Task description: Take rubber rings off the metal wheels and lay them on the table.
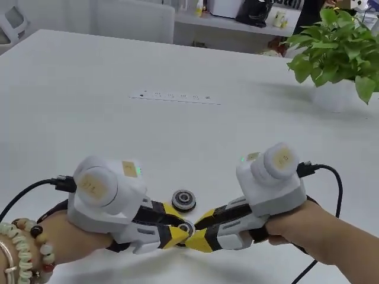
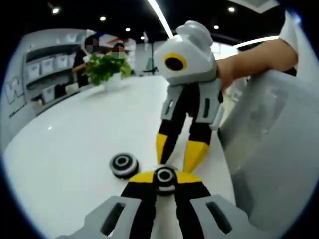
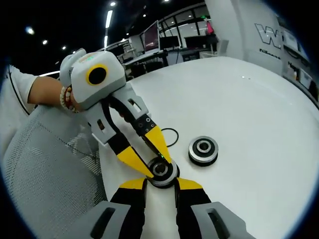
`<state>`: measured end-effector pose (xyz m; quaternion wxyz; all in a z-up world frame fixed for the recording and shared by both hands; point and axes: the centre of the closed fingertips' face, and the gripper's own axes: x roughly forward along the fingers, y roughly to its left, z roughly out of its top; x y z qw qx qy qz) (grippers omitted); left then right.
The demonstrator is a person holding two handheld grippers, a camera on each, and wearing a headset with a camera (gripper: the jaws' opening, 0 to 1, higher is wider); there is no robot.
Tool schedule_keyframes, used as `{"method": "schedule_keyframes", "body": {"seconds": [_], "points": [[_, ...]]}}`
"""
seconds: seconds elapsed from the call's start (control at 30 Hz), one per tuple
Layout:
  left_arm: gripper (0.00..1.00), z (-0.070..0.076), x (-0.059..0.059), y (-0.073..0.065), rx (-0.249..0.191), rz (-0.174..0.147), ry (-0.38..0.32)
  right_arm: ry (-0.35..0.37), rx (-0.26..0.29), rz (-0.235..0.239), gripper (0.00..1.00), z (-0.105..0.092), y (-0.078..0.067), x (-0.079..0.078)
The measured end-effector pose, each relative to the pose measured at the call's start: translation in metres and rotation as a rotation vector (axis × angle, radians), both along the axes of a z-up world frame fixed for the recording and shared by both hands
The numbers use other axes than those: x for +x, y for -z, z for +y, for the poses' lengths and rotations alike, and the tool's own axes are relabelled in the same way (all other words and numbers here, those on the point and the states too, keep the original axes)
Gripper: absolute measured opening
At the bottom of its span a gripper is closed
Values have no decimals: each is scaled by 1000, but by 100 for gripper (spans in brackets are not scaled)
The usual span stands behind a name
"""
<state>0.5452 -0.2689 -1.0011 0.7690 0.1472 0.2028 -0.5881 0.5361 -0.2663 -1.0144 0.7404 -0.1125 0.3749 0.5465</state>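
Wheel [image 2: 165, 178] sits bottom centre of the head view, hub facing up, clamped in the left gripper's [image 1: 176, 232] nearly closed jaws. The right gripper [image 1: 200, 232] meets it nose to nose, jaws slightly parted astride the rim; can't tell if they grip. Second wheel [image 1: 183, 200] just above, loose ring [image 3: 169, 135] on the table [image 1: 177, 136].

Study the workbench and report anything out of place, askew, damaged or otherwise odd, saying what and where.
Nothing stands out. The left gripper and right gripper meet around one metal wheel; the second wheel and a loose rubber ring lie flat on the white table.
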Motion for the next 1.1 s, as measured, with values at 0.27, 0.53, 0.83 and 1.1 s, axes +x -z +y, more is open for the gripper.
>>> {"method": "schedule_keyframes", "body": {"seconds": [0.27, 0.53, 0.83, 1.1], "points": [[14, 0, 0, 0, 0, 1, -1, -23, -20, -8, 15, -2, 3, -2], [14, 1, 1, 0, -3, 6, -4, -70, -67, -47, 0, -4, 8, -1], [14, 1, 1, 0, -6, 5, -2, 6, -66, -53, 4, -11, 6, 9], [14, 1, 1, 1, -8, 8, -3, -68, -58, -77, 22, -1, 7, 1]]}}
